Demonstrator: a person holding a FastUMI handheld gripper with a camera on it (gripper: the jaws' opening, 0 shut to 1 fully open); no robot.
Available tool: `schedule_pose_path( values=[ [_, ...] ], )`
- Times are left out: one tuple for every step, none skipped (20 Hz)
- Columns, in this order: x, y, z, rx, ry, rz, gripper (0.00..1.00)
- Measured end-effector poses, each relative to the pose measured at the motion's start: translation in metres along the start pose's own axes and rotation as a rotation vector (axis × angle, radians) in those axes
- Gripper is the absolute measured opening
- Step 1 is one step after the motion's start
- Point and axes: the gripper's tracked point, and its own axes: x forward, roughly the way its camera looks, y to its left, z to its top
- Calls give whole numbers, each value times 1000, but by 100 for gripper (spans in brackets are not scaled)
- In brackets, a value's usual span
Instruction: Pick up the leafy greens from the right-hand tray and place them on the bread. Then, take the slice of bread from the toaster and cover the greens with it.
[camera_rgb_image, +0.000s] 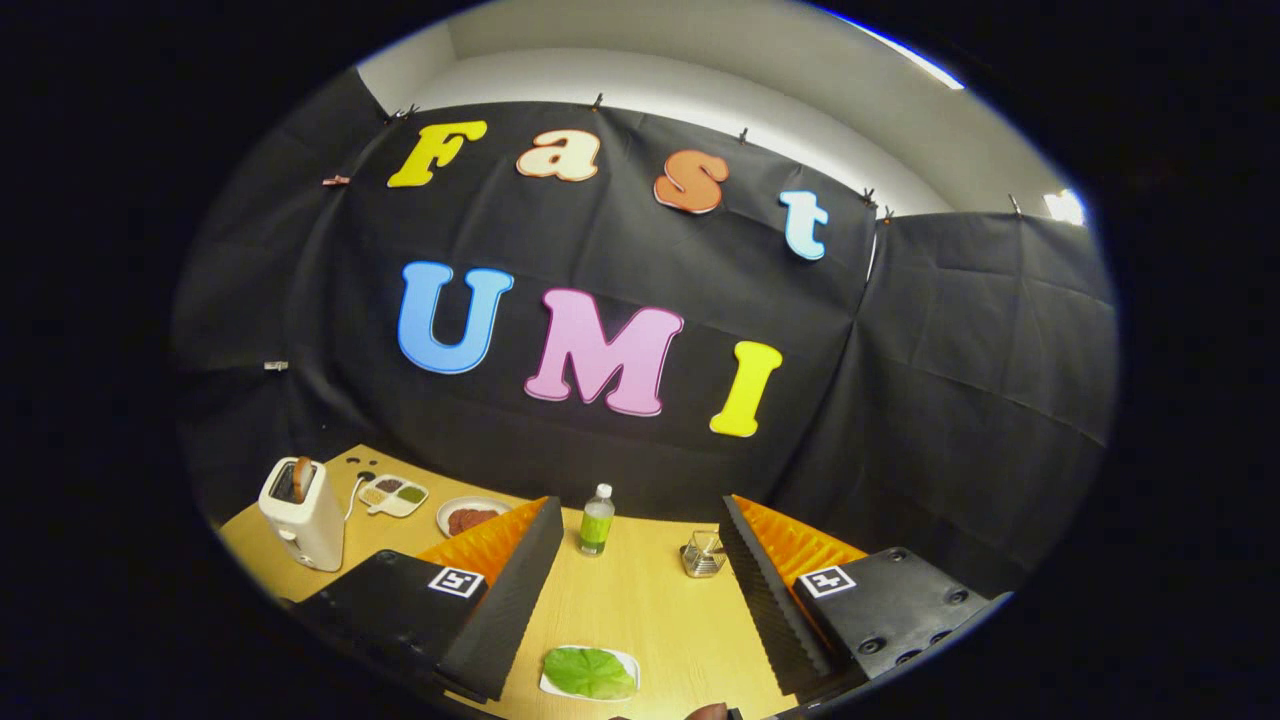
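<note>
While the tongs (635, 590) gape wide and empty, leafy greens (588, 672) lie on a white tray (628, 660) between them; toaster (303, 512) holds bread (301, 477).

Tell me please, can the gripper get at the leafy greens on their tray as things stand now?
Probably yes. The gripper is open, and the leafy greens lie on their white tray between its fingers, with bare table around them. Nothing stands in the way; the bottle is farther off, beyond the fingertips.
</note>
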Motion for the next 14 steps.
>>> schedule_pose_path(
  values=[
    [2, 10, -15, 6, 29, 47, 98],
    [5, 20, -31, 14, 66, 97, 98],
    [7, 28, -50, 19, 105, 142, 98],
    [8, 33, -71, 22, 148, 179, 98],
    [8, 38, -92, 25, 193, 213, 98],
    [9, 43, -110, 31, 231, 246, 98],
    [9, 49, -125, 42, 266, 281, 98],
    [10, 52, -142, 51, 300, 306, 98],
    [12, 52, -159, 56, 334, 321, 98],
    [14, 50, -176, 53, 370, 330, 98],
    [18, 48, -194, 43, 402, 335, 98],
    [22, 46, -211, 26, 434, 339, 98],
    [26, 44, -229, 7, 463, 344, 98],
    [29, 43, -247, -11, 497, 354, 98]
  ],
)
